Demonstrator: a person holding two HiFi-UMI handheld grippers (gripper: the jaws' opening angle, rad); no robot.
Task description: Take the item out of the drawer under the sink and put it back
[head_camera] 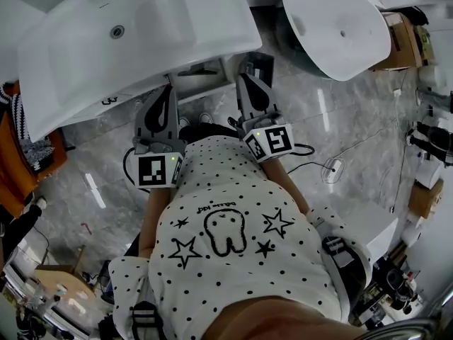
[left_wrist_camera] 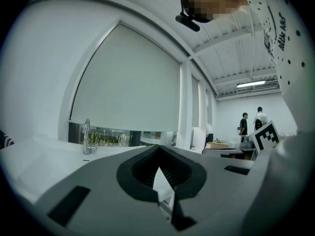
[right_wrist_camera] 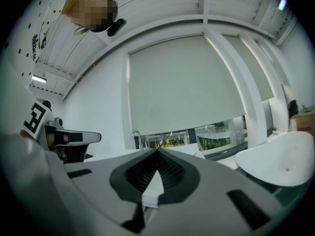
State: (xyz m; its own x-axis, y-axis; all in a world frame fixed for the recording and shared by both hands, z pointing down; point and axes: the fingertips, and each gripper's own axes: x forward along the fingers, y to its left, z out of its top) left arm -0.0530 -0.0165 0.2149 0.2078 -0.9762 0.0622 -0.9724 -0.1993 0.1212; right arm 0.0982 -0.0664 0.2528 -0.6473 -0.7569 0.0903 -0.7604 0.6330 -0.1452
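White ceramic sink (head_camera: 141,34) fills the upper left of the head view. The cabinet (head_camera: 202,73) shows just under its front edge, and the item inside cannot be made out. The left claw (head_camera: 170,94) and right claw (head_camera: 245,80) are both pressed together on nothing, side by side, pointing at the sink from the person's dotted shirt (head_camera: 233,246).
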